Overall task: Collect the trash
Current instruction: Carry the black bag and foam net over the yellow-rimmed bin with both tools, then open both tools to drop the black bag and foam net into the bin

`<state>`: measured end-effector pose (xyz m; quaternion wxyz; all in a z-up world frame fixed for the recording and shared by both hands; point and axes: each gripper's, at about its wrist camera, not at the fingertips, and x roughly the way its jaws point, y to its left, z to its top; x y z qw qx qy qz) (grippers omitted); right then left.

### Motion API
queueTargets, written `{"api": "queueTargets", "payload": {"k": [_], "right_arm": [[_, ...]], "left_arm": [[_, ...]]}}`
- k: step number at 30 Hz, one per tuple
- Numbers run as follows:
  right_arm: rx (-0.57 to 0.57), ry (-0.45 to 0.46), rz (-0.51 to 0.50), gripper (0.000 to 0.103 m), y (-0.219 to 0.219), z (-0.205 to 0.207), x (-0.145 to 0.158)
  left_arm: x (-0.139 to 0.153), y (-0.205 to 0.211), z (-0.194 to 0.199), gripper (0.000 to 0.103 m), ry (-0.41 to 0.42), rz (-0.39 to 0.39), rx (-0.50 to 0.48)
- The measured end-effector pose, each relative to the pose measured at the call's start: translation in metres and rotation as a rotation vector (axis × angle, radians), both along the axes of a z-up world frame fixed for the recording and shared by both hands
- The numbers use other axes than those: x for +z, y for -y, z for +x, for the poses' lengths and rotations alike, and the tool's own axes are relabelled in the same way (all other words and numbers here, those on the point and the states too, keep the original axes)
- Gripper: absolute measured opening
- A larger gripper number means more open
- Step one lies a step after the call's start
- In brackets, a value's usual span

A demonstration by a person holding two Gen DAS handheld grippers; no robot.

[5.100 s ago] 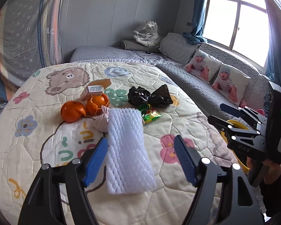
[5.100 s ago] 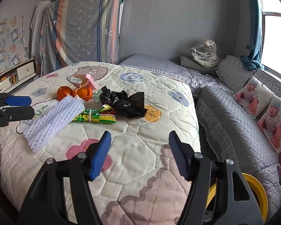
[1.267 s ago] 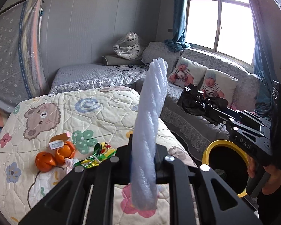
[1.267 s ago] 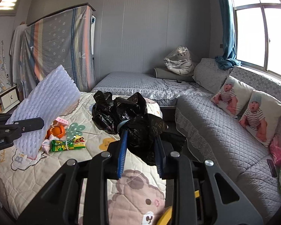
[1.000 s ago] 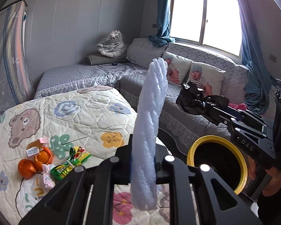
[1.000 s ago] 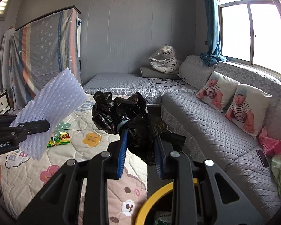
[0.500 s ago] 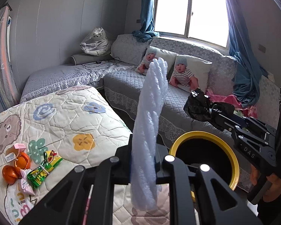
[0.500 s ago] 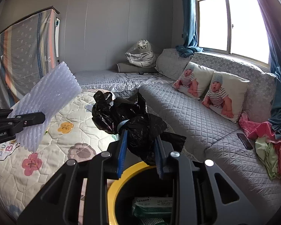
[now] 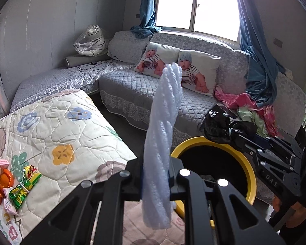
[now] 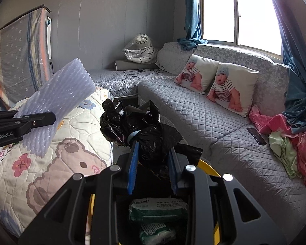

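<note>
L jaws clamp foam net [image 9: 163, 138], R jaws clamp black bag [image 10: 144, 130]; both now over bin [image 9: 248, 169], bed behind

Two baby cushions [image 9: 179, 67], one yellow-rimmed bin [image 9: 246, 163], two orange peels [image 9: 0, 183]

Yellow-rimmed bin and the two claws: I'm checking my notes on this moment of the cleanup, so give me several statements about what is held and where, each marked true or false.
1. The left claw is shut on the white foam net. True.
2. The right claw holds a green snack wrapper. False: it grips the crumpled black plastic bag; the green wrapper lies on the quilt.
3. The yellow-rimmed bin is empty. False: the right wrist view shows green-and-white packets inside.
4. Orange peels lie on the quilt. True.
5. The black bag lies on the sofa. False: it is held above the bin.
</note>
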<state>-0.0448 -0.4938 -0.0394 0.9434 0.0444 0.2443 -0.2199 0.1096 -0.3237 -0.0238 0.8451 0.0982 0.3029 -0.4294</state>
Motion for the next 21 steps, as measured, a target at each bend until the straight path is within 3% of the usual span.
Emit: {"api": "queueTargets", "payload": {"k": [21], "right_arm": [[-0.074, -0.125, 0.118, 0.026, 0.026, -0.016, -0.057]], "left_arm": [[-0.047, 0.06, -0.015, 0.014, -0.086, 0.082, -0.101]]}}
